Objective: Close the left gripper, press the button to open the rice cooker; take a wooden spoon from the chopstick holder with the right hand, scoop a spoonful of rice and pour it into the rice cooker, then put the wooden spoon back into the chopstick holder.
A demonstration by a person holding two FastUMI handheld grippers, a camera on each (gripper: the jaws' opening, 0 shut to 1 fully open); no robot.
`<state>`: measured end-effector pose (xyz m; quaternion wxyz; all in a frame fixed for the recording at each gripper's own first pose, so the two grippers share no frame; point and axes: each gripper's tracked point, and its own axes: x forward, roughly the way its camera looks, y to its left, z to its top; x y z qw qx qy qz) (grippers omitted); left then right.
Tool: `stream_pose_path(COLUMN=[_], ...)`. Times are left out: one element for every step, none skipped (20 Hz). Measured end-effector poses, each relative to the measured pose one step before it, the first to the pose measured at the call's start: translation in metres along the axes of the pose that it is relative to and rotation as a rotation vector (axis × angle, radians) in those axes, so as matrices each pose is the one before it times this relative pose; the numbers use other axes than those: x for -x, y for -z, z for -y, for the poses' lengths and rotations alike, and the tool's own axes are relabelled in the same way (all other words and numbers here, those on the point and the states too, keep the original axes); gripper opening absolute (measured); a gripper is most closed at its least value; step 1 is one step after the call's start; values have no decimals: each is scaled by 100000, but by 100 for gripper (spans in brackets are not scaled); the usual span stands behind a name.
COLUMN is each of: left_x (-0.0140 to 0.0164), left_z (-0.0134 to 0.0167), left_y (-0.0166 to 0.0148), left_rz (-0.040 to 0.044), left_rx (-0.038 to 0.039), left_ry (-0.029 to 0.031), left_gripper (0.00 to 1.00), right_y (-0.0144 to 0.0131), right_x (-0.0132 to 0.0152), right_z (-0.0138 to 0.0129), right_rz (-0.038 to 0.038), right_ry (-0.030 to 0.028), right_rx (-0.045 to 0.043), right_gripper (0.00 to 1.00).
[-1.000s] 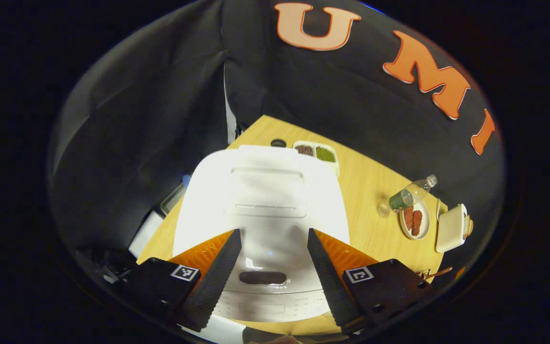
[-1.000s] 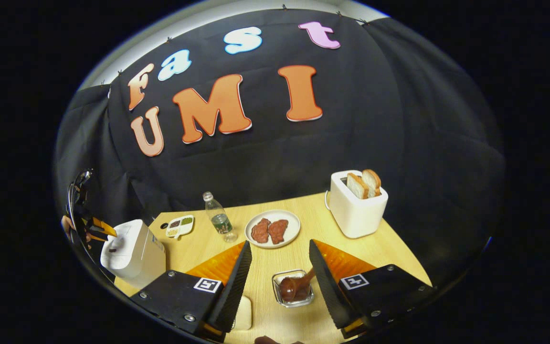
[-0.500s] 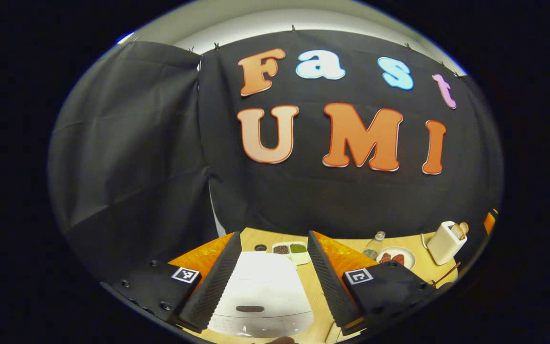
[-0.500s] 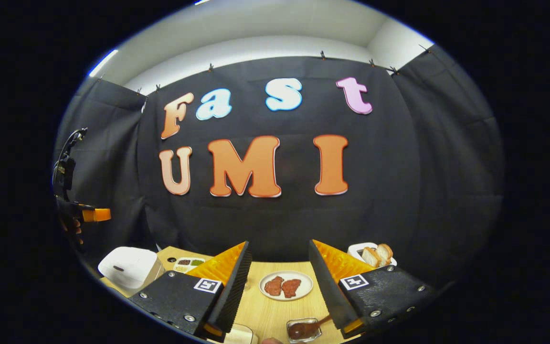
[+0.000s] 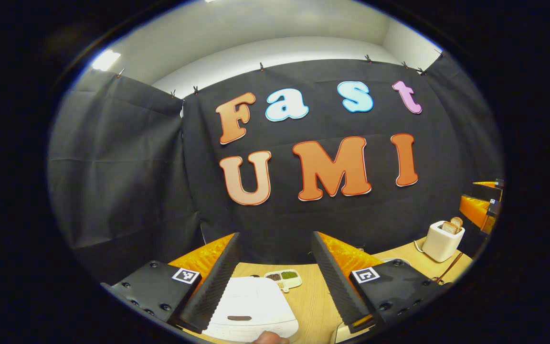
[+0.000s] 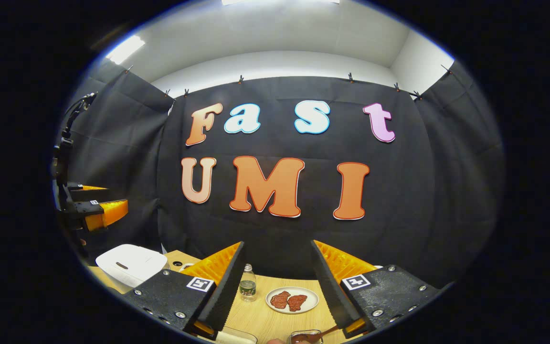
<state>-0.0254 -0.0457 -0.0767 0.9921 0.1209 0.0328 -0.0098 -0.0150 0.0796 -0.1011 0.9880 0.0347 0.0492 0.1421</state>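
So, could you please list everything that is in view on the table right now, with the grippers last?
rice cooker: one, white, lid shut, left end of the table.
sectioned dish: one, pale, holding dark, green and light grains, behind the cooker.
water bottle: one, clear with a dark label, upright, mid-table.
plate: one, white, carrying two reddish meat pieces, right of the bottle.
toaster: one, white, bread slices sticking out of it, right end of the table.
clear holder: one, with a brown wooden spoon in it, near edge.
table: one, light wood.
left gripper: jaws open, above the cooker.
right gripper: jaws open, above the plate.
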Motion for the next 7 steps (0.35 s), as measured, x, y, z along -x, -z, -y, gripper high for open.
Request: stream_pose_path(left_x=[207, 254, 275, 165, 147, 70, 67], left_z=[1308, 1185, 346, -70, -27, 277, 332], left_y=[-169, -60, -91, 62, -27, -100, -53], left_rz=[1787, 1669, 1247, 286, 218, 500, 450], left_rx=[1793, 1361, -366, -941, -760, 100, 998], left_ry=[3964, 3864, 634, 147, 126, 336, 694], left_gripper=[99, 99, 100, 100, 100, 100, 100], right_y=[137, 124, 101, 111, 61, 200, -34], right_x=[-35, 36, 113, 135, 59, 29, -68], right_z=[-130, -138, -44, -47, -4, 87, -6], right_rz=[233, -89, -307, -142, -285, -130, 7], right_ry=[214, -142, -59, 68, 235, 468, 144], right_rx=[114, 172, 18, 1, 187, -300, -524], right_gripper=[83, 83, 84, 84, 84, 84, 84])
